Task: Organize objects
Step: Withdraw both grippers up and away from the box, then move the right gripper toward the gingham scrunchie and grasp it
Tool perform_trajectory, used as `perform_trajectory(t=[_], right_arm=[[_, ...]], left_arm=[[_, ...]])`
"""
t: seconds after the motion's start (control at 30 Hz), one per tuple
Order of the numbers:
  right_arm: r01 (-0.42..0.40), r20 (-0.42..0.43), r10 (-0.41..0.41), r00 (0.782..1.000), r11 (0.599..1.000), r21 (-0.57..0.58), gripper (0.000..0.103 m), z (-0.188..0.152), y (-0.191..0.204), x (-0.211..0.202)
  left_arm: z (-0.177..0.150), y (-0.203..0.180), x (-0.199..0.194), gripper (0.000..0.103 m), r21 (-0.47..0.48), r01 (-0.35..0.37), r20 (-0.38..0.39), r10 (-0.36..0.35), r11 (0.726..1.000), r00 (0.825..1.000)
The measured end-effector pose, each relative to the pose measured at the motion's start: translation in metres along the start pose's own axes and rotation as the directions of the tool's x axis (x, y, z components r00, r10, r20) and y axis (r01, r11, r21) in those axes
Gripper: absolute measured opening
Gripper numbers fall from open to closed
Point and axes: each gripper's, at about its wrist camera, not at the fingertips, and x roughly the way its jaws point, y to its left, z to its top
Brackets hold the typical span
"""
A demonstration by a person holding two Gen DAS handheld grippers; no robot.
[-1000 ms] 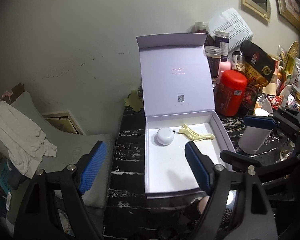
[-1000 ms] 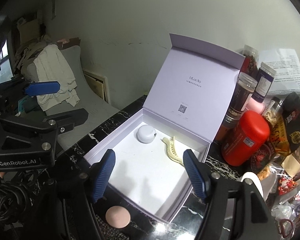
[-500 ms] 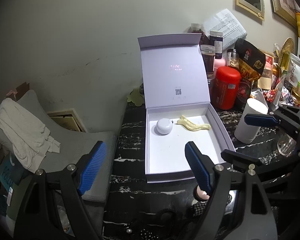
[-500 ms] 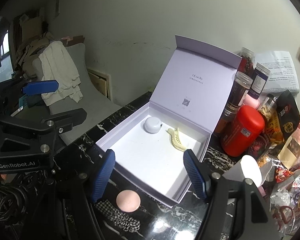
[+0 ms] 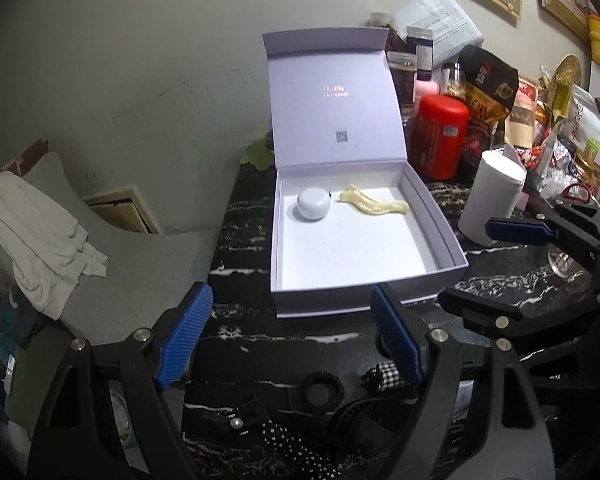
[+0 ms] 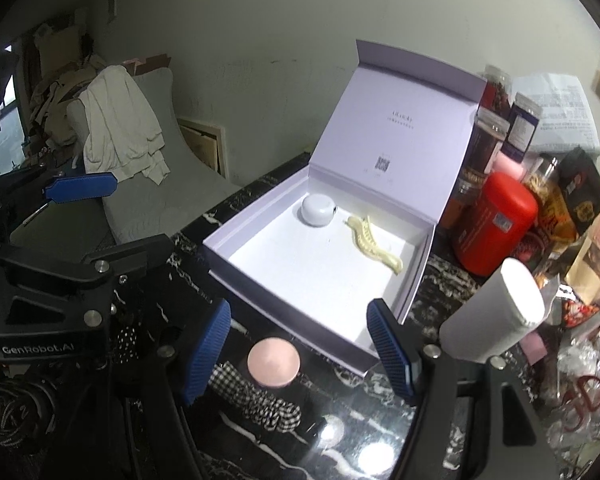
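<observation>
An open white box (image 5: 440, 236) (image 6: 236, 264) sits on the black marble counter with its lid upright. Inside lie a white round case (image 5: 313, 205) (image 6: 318, 209) and a pale yellow hair claw (image 5: 374, 205) (image 6: 372, 242). In front of the box lie a pink round compact (image 6: 274, 362), a checkered scrunchie (image 6: 260, 400) (image 5: 386, 374), a black ring (image 5: 320, 390) and a polka-dot fabric piece (image 5: 296, 450). My left gripper (image 5: 290, 338) is open over the counter before the box. My right gripper (image 6: 298, 346) is open above the compact, holding nothing.
A red canister (image 5: 440, 136) (image 6: 494, 224), jars, snack bags and a white cylinder (image 5: 492, 196) (image 6: 496, 316) crowd the right. A grey cushion with a white cloth (image 5: 40, 232) lies beyond the counter's left edge.
Both grippers have drawn back from the box and sunk, so the box looks farther off and the small items on the counter in front of it have come into view.
</observation>
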Motion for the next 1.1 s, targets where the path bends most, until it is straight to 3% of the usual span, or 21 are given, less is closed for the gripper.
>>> perform_trajectory(t=[0.7, 0.93, 1.1], right_arm=[[-0.045, -0.072, 0.045, 0.996, 0.999, 0.003, 0.072, -0.051, 0.021, 0.015], [-0.054, -0.113, 0.054, 0.992, 0.999, 0.004, 0.072, -0.072, 0.028, 0.026], [-0.067, -0.127, 0.067, 0.990, 0.998, 0.005, 0.072, -0.085, 0.031, 0.030]], left_arm=[[-0.059, -0.005, 0.004, 0.082, -0.013, 0.007, -0.078, -0.008, 1.000, 0.997], [-0.082, -0.008, 0.008, 0.082, -0.003, -0.039, -0.100, 0.039, 0.999, 0.994], [-0.095, -0.005, 0.010, 0.081, -0.028, -0.025, -0.131, 0.021, 0.999, 0.991]])
